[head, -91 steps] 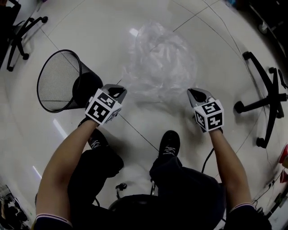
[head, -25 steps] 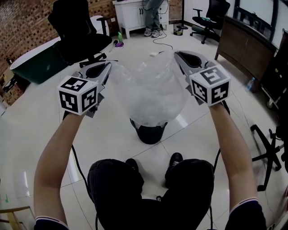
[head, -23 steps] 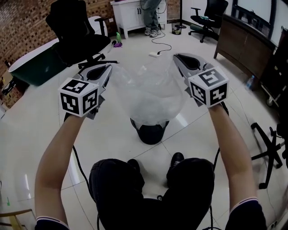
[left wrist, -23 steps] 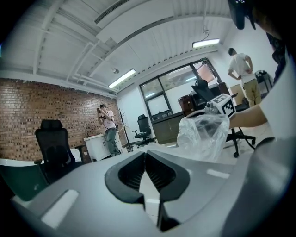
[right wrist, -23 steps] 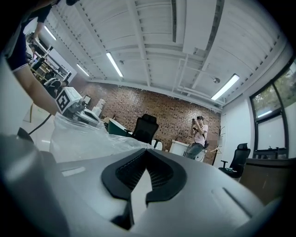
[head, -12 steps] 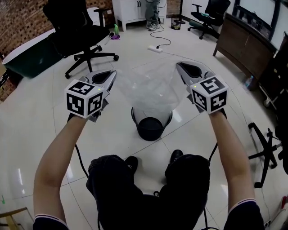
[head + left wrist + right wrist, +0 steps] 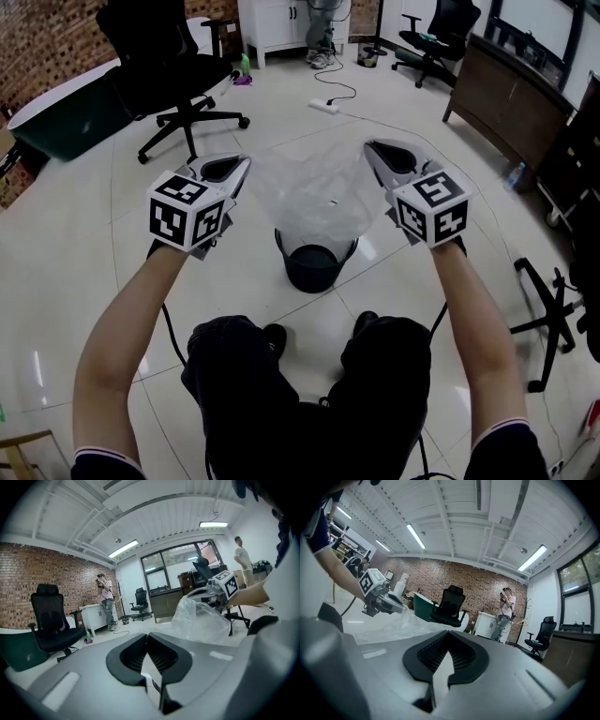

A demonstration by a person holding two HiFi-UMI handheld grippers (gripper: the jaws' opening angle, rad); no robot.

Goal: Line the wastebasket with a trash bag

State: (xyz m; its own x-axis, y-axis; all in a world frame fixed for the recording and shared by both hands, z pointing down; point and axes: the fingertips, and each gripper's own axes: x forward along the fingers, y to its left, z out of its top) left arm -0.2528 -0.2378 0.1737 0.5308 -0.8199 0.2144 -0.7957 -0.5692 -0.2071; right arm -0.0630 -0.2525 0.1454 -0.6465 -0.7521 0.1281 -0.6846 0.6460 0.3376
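Note:
A clear trash bag (image 7: 314, 195) hangs stretched between my two grippers, its mouth pulled wide. My left gripper (image 7: 246, 161) is shut on the bag's left rim and my right gripper (image 7: 368, 145) on its right rim. The black mesh wastebasket (image 7: 314, 269) stands upright on the floor directly below, and the bag's lower end reaches its mouth. In the left gripper view the closed jaws (image 7: 147, 634) pinch thin film, with the bag (image 7: 199, 620) bulging to the right. The right gripper view shows its shut jaws (image 7: 447, 633) and the bag (image 7: 401, 623) running left.
A black office chair (image 7: 164, 66) and a green tub (image 7: 56, 117) stand at the back left. A power strip (image 7: 326, 105) lies on the tiles beyond the basket. A brown cabinet (image 7: 506, 98) and a chair base (image 7: 553, 319) are at the right. My shoes flank the basket's near side.
Both grippers have come down together with the bag held between them. The bag's lower end has sunk from above the wastebasket to its mouth.

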